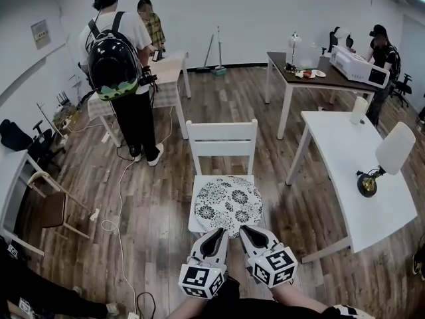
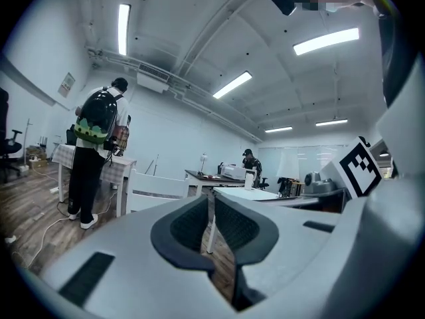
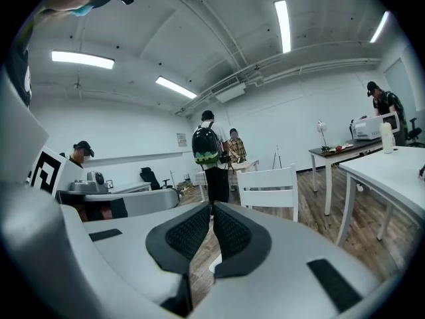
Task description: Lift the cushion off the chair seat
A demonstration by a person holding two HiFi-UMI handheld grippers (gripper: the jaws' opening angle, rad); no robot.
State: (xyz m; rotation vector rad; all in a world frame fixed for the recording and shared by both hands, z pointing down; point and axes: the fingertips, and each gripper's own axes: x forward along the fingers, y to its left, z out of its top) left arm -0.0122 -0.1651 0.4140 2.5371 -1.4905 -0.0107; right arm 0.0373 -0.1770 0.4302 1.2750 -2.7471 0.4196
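Cushion (image 1: 228, 205), round, black-and-white floral, lies on the chair (image 1: 222, 139); left gripper (image 1: 222, 232) and right gripper (image 1: 244, 229) clenched empty.

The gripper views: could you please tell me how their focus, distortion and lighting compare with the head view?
Left gripper view: the left gripper up close is soft, the background sharper, the ceiling strip lights blown out, the edges vignetted black. Right gripper view: the same fisheye bend and dark corners. Head view: the walls curve, the cushion is evenly lit, with no harsh shadow.
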